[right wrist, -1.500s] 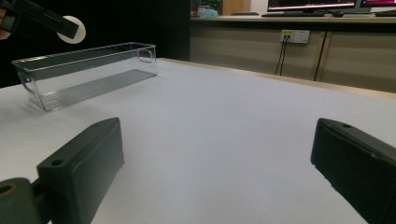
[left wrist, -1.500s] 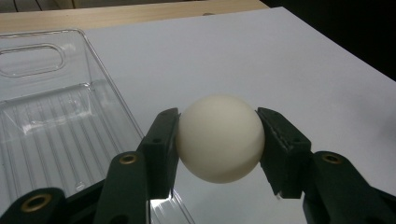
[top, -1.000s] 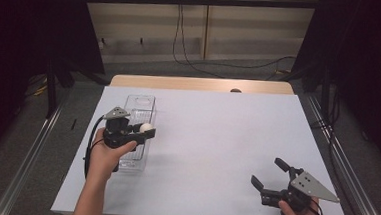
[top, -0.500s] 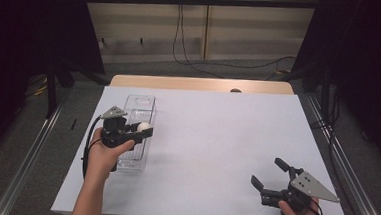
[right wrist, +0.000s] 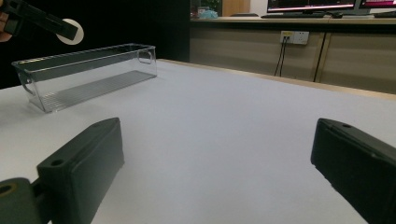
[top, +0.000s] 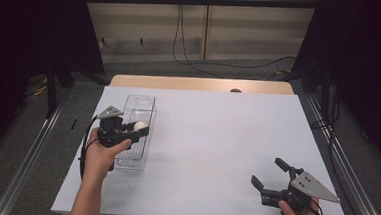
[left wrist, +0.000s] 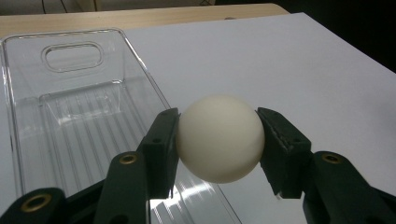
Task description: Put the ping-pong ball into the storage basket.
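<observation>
A white ball (left wrist: 219, 138) sits pinched between the two black jaws of my left gripper (left wrist: 217, 127). In the high view, the left gripper (top: 139, 128) holds the ball (top: 139, 126) above the middle of a clear plastic bin (top: 141, 99) at the table's left. Nothing lies in the bin (left wrist: 70, 112). At the front right corner my right gripper (top: 267, 171) rests low over the table, open, pointing toward the bin. Its jaws (right wrist: 217, 135) stand wide apart with nothing between them. From there the bin (right wrist: 93, 70) and the ball (right wrist: 72, 31) above it appear far left.
The bin stands on a white tabletop (top: 216, 139) with a wooden edge strip (top: 200, 84) at its far side. Cables run across the floor beyond the table. Dark curtains hang at both sides, and metal rails flank the table.
My left gripper with the ball has shifted slightly to the left above the bin. The right gripper has kept still.
</observation>
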The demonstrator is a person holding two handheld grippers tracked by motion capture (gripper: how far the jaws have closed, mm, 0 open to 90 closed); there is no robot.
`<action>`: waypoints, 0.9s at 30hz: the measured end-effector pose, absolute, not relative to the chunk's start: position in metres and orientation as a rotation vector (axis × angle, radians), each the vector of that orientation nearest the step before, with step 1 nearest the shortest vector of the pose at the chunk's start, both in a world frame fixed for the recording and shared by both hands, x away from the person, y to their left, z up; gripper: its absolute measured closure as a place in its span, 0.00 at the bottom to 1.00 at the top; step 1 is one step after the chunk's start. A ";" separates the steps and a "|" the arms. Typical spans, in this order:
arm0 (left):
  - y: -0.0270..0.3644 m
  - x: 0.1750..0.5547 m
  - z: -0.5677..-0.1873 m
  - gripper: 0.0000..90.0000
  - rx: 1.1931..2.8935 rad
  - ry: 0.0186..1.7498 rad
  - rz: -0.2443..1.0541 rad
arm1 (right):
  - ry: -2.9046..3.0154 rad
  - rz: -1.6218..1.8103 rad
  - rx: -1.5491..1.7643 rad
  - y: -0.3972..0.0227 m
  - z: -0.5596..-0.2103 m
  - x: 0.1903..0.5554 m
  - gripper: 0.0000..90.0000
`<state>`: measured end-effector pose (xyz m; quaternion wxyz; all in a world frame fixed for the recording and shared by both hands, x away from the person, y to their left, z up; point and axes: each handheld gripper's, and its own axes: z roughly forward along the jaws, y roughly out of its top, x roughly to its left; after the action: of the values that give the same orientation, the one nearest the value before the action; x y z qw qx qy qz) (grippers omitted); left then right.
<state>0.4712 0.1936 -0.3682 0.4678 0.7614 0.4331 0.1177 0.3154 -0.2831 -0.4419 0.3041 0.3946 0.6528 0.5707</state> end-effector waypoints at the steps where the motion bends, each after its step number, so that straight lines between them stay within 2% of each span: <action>1: 0.194 0.472 -0.369 0.57 1.863 1.066 0.294 | 1.730 1.512 1.049 -0.283 -0.442 0.315 0.03; 27: 0.201 0.477 -0.378 0.57 1.873 1.104 0.352 | 1.724 1.514 1.051 -0.283 -0.442 0.315 0.03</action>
<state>0.4765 0.2012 -0.3782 0.4526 0.7583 0.4470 0.1425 0.3155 -0.2832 -0.4417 0.3039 0.3966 0.6508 0.5717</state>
